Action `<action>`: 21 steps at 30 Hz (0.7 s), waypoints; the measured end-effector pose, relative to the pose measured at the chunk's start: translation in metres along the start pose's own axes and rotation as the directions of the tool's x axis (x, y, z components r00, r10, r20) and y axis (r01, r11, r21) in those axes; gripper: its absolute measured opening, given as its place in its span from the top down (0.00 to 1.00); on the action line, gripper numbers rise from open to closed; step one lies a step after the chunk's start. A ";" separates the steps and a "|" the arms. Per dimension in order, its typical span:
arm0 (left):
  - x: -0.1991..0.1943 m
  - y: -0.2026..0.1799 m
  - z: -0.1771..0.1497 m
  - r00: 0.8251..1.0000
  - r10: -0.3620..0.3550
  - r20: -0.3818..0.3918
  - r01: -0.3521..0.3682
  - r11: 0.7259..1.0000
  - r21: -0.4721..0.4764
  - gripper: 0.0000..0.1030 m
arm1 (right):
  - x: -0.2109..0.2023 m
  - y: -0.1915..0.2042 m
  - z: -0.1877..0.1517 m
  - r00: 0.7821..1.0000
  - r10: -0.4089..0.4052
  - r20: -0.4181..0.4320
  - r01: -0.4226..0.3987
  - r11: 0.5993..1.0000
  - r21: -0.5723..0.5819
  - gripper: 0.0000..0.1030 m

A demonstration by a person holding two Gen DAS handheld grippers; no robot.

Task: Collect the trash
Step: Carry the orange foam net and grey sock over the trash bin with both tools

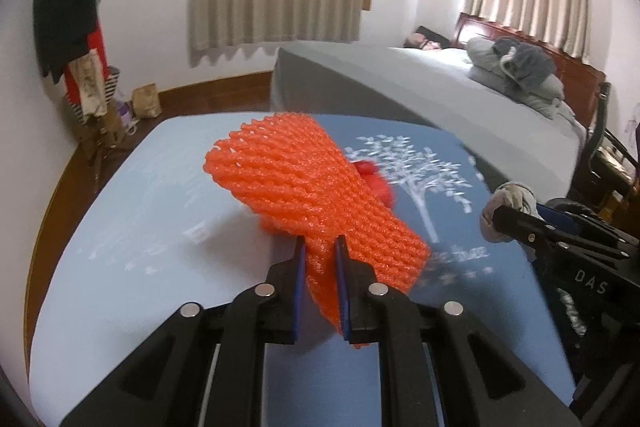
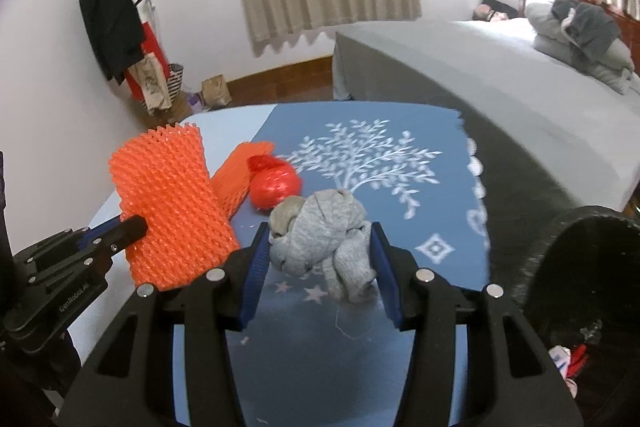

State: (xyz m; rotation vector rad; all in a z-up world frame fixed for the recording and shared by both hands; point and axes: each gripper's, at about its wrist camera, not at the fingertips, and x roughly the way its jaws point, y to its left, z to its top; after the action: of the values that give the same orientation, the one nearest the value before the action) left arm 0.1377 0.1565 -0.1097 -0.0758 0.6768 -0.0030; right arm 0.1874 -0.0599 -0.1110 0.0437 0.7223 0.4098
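Trash-wise, your left gripper is pinching the orange foam net, lifted over the blue table. A second orange net sits half hidden behind it, next to a red bag. Your right gripper squeezes the grey rag. Far right, a black bin is cut off by the frame; something red and white inside, too blurry to name.

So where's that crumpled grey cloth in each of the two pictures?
Left wrist view: the grey cloth is at the right edge, at the tip of the right gripper.
Right wrist view: low centre, squeezed between that gripper's blue fingers.
Shared landmark: the white tree print on the blue tablecloth, just behind the cloth.
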 end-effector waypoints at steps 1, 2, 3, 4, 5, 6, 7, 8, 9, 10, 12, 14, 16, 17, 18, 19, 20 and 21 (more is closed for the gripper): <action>-0.002 -0.005 0.001 1.000 -0.011 0.004 0.011 1.000 0.006 0.87 | -0.004 -0.003 0.000 1.000 -0.005 0.004 0.005 1.000 0.005 0.54; -0.002 -0.010 0.003 1.000 -0.018 0.006 0.018 1.000 0.012 0.87 | -0.010 -0.008 0.000 1.000 -0.012 0.011 0.012 1.000 0.011 0.54; -0.004 -0.017 0.004 1.000 -0.026 0.009 0.026 0.999 0.022 0.87 | -0.012 -0.010 0.000 1.000 -0.017 0.016 0.016 1.000 0.014 0.54; -0.004 -0.021 0.005 0.999 -0.031 0.012 0.030 0.999 0.027 0.87 | -0.015 -0.013 0.000 1.000 -0.022 0.020 0.021 1.000 0.018 0.54; -0.005 -0.026 0.006 0.999 -0.039 0.014 0.039 0.999 0.032 0.87 | -0.019 -0.016 0.000 0.999 -0.027 0.024 0.026 0.999 0.023 0.54; -0.006 -0.032 0.007 0.999 -0.051 0.016 0.050 0.998 0.036 0.87 | -0.024 -0.020 0.000 0.999 -0.033 0.030 0.032 0.999 0.026 0.54; -0.007 -0.035 0.008 0.998 -0.057 0.018 0.057 0.998 0.039 0.87 | -0.028 -0.022 -0.001 0.999 -0.039 0.035 0.038 0.999 0.027 0.54; -0.008 -0.041 0.008 0.998 -0.066 0.020 0.065 0.997 0.045 0.87 | -0.032 -0.025 -0.001 0.998 -0.046 0.041 0.045 0.999 0.027 0.54; -0.009 -0.047 0.009 0.997 -0.076 0.022 0.075 0.996 0.054 0.87 | -0.037 -0.029 -0.002 0.997 -0.055 0.048 0.054 0.998 0.027 0.54; -0.010 -0.052 0.009 0.996 -0.085 0.023 0.084 0.995 0.060 0.87 | -0.041 -0.031 -0.002 0.997 -0.061 0.052 0.059 0.998 0.029 0.54; -0.010 -0.061 0.011 0.994 -0.102 0.026 0.100 0.992 0.071 0.87 | -0.050 -0.040 -0.003 0.995 -0.073 0.063 0.070 0.997 0.040 0.54; -0.013 -0.069 0.011 0.993 -0.119 0.028 0.116 0.990 0.082 0.87 | -0.057 -0.047 -0.004 0.994 -0.086 0.071 0.083 0.995 0.052 0.54; -0.015 -0.077 0.011 0.990 -0.135 0.031 0.132 0.987 0.094 0.87 | -0.066 -0.056 -0.005 0.991 -0.102 0.081 0.097 0.993 0.070 0.54; -0.017 -0.082 0.012 0.989 -0.144 0.034 0.140 0.985 0.102 0.87 | -0.069 -0.058 -0.005 0.991 -0.108 0.085 0.101 0.992 0.075 0.54; -0.018 -0.086 0.012 0.988 -0.149 0.035 0.145 0.984 0.106 0.87 | -0.073 -0.062 -0.006 0.989 -0.115 0.090 0.108 0.991 0.082 0.54; -0.019 -0.090 0.013 0.987 -0.158 0.037 0.153 0.982 0.111 0.87 | -0.077 -0.066 -0.006 0.988 -0.120 0.094 0.112 0.990 0.086 0.54; -0.019 -0.094 0.014 0.985 -0.166 0.038 0.161 0.980 0.115 0.87 | -0.081 -0.069 -0.008 0.987 -0.128 0.099 0.119 0.989 0.091 0.54; -0.021 -0.099 0.015 0.984 -0.175 0.040 0.170 0.978 0.120 0.87 | -0.086 -0.073 -0.009 0.985 -0.135 0.104 0.125 0.987 0.097 0.54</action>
State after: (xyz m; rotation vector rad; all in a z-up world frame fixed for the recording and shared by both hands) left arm 0.1333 0.0595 -0.0781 -0.0226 0.6165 -0.2068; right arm 0.1491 -0.1601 -0.0764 0.1026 0.6306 0.2474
